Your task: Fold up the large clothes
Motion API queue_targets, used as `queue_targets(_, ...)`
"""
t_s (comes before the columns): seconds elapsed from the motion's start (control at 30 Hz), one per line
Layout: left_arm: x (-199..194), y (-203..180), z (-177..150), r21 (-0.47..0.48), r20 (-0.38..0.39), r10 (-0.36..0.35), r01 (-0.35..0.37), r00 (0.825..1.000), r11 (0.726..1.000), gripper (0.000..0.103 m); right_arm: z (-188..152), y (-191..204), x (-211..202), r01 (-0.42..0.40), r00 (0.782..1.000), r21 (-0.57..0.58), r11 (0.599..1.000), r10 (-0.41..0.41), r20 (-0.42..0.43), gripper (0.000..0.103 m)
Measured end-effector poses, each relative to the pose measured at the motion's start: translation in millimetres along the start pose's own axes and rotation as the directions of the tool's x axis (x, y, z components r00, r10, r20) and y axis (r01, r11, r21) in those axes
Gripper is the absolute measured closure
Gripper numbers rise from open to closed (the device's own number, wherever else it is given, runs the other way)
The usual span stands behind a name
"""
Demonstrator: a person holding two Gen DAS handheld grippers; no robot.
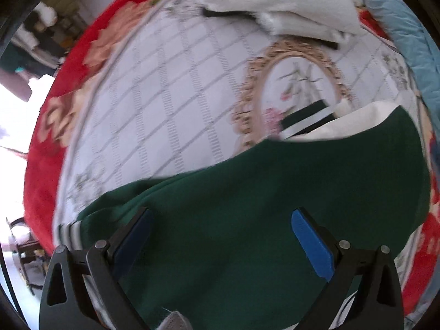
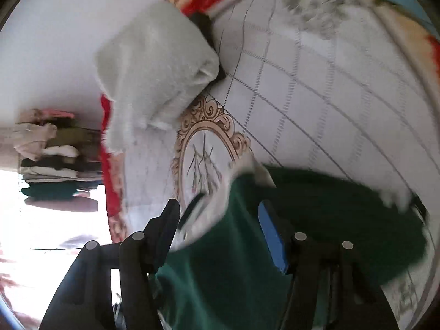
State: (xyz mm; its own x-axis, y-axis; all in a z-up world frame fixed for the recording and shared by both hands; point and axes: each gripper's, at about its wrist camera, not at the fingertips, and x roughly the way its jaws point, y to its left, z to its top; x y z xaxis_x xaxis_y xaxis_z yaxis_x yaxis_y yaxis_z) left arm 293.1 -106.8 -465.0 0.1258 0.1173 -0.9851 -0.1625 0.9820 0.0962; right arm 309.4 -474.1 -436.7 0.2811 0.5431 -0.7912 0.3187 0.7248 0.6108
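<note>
A dark green garment (image 1: 247,192) with white lining and striped cuffs lies on a white patterned bedspread (image 1: 165,96). My left gripper (image 1: 220,217) is open just above the green fabric, holding nothing. In the right wrist view the same green garment (image 2: 242,247) lies under my right gripper (image 2: 217,209), which is open with its fingers either side of the garment's white-lined edge. The view is blurred.
A folded white fluffy garment (image 1: 275,0) lies at the far side of the bed, also in the right wrist view (image 2: 154,68). The bedspread has a red floral border (image 1: 77,68). A light blue quilt (image 1: 407,33) lies at the right. Stacked clothes (image 2: 55,151) sit beyond the bed.
</note>
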Motion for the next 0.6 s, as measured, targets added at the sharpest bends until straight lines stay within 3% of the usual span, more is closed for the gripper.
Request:
queue_targets(0.07,24,-18,16,0.017,-0.008,0.036,-0.036,0.999,0.999,0.000,-25,-16,-23,0.031,0.999,0.028,0.999,-0.032,0.019,0.035)
queue_targets(0.13,58,-26,28,0.016,-0.064,0.054,-0.053,0.997,0.998,0.000,-61,-44,-49,0.088,0.993,0.060,0.994,-0.092,0.075,0.030)
queue_targets(0.2,81,-23,36,-0.006,-0.104,0.038,-0.039,0.994,0.999,0.000,-87,-72,-57,0.135,0.985,0.073,0.988,-0.142,0.097,0.028)
queue_targets(0.33,90,-10,40,-0.049,-0.104,-0.021,0.016,0.994,0.999,0.000,-112,-136,-25,0.108,0.994,0.135,0.985,-0.111,0.010,0.023)
queue_targets(0.43,89,-9,36,-0.034,-0.085,-0.023,0.020,0.996,0.999,0.000,-110,-181,19,-0.008,1.000,0.180,0.984,0.012,-0.017,0.021)
queue_targets(0.47,90,-9,36,-0.030,-0.082,-0.023,0.021,0.996,0.999,0.000,-108,-187,27,-0.062,0.998,0.188,0.980,0.064,-0.008,0.016)
queue_targets(0.53,91,-10,36,-0.018,-0.085,-0.024,0.023,0.996,1.000,0.000,-99,-196,40,-0.195,0.981,0.203,0.960,0.188,0.057,0.010)
queue_targets(0.6,94,-11,35,-0.010,-0.089,-0.020,0.019,0.996,1.000,0.000,-85,-199,46,-0.347,0.937,0.219,0.912,0.328,0.121,0.010)
